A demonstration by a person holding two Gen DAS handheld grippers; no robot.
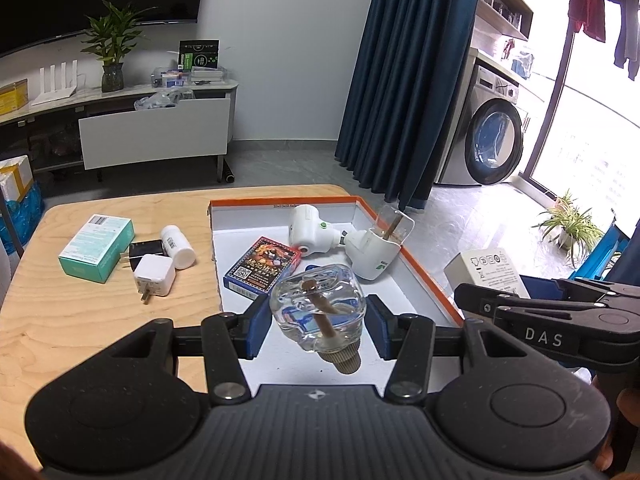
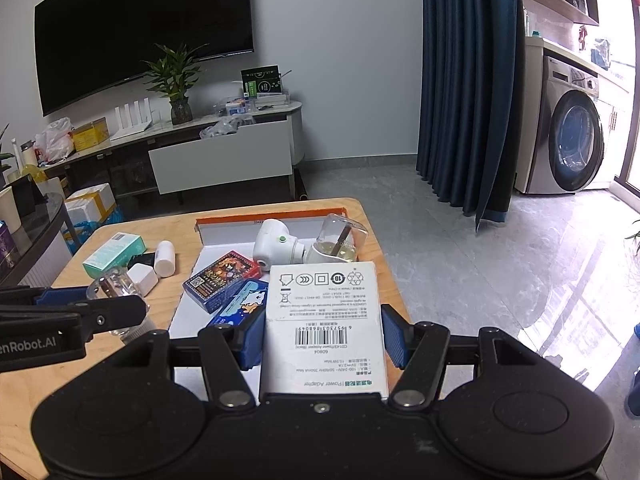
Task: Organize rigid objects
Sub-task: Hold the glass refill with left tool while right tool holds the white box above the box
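My left gripper (image 1: 317, 320) is shut on a clear liquid refill bottle (image 1: 318, 312) with a brown wick, held above the near part of the orange-rimmed white tray (image 1: 420, 276). My right gripper (image 2: 324, 332) is shut on a white power adapter box (image 2: 324, 320), held over the tray's right side; it also shows in the left wrist view (image 1: 490, 270). In the tray lie a dark card box (image 1: 262, 268), two white plug-in devices (image 1: 310, 232) (image 1: 370, 254) and a blue box (image 2: 240, 304).
On the wooden table (image 1: 80, 320) left of the tray lie a teal box (image 1: 96, 248), a white pill bottle (image 1: 178, 246), a black charger (image 1: 146, 250) and a white charger (image 1: 154, 280). Floor drops off right of the table.
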